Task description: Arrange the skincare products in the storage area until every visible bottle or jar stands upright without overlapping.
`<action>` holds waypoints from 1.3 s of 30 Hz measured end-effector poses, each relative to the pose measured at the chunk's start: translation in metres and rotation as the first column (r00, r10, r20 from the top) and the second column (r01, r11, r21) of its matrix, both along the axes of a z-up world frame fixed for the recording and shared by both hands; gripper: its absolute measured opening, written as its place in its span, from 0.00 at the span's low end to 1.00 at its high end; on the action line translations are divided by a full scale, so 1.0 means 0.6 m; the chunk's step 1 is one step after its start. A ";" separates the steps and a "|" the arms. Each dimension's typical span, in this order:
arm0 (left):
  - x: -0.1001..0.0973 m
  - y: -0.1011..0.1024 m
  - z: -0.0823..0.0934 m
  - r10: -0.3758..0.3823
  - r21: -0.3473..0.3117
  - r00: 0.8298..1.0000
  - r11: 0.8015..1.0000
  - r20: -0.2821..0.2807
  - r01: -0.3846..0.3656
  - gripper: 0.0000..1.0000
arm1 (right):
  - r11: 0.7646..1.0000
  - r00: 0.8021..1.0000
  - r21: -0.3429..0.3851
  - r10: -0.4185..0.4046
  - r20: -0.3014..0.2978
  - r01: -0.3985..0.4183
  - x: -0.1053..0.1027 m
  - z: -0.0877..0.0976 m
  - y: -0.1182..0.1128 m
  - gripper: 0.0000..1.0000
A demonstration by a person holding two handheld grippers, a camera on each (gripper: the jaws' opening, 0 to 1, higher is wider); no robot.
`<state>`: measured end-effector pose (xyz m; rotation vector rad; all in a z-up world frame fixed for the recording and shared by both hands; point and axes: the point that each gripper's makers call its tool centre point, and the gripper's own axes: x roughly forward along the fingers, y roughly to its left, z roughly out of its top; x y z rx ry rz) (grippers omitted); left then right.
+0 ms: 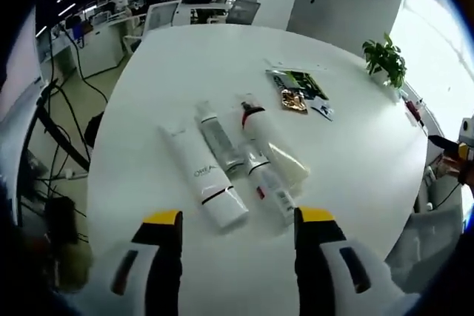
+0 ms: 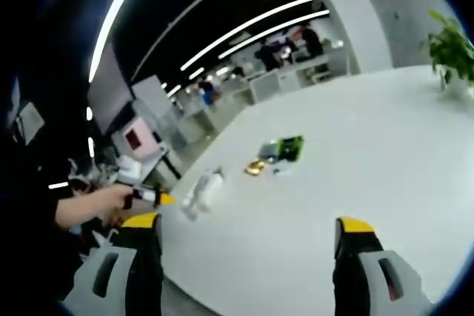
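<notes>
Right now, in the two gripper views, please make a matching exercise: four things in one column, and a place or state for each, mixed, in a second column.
1. white tube with black band
2. potted plant
3. sachets
4. left gripper

a. standing near the table edge
b. open, above the table
c. lying flat, leftmost of the tubes
d. lying flat, beyond the tubes

Pairs: 1-c, 2-a, 3-d, 4-b

Glossy white plastic tubes [image 1: 211, 179]; smooth matt white table [image 1: 370, 160].
</notes>
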<state>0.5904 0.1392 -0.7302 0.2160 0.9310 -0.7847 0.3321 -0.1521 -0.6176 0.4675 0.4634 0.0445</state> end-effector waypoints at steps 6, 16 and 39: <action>0.013 0.001 -0.020 0.006 0.027 1.000 1.000 -0.011 -0.006 0.53 | 1.000 1.000 -0.003 -0.005 -0.004 0.005 0.001 -0.001 -0.004 0.97; 0.034 -0.008 -0.046 0.020 0.084 1.000 0.996 -0.010 -0.019 0.50 | 1.000 0.999 0.001 -0.028 -0.017 0.028 -0.007 -0.007 -0.015 0.97; 0.083 -0.020 -0.081 0.009 0.180 1.000 0.984 -0.028 -0.004 0.41 | 1.000 0.999 -0.008 -0.028 -0.039 0.027 -0.002 -0.017 -0.021 0.97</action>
